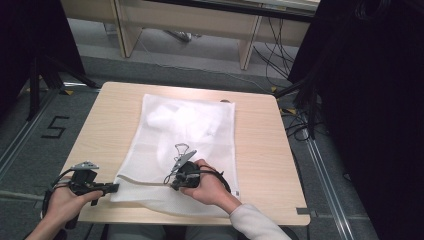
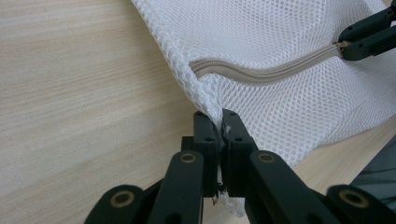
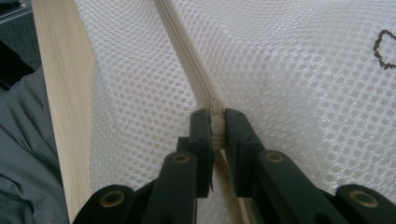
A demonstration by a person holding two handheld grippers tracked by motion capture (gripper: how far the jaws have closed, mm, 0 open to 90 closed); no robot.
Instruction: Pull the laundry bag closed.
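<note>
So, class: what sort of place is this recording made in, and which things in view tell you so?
Probably a lab or workshop set up for recording, not a home. A bare wooden table stands on grey floor with a taped number, black curtains hang at the sides, and loose cables trail under benches behind.

Light wooden table (image 1: pixel 260 150) standing on grey floor (image 1: pixel 50 145). A white mesh bag (image 1: pixel 195 130) lies flat on its middle, zip (image 2: pixel 266 74) along the near edge, the near corner overhanging the table's front edge.
</note>
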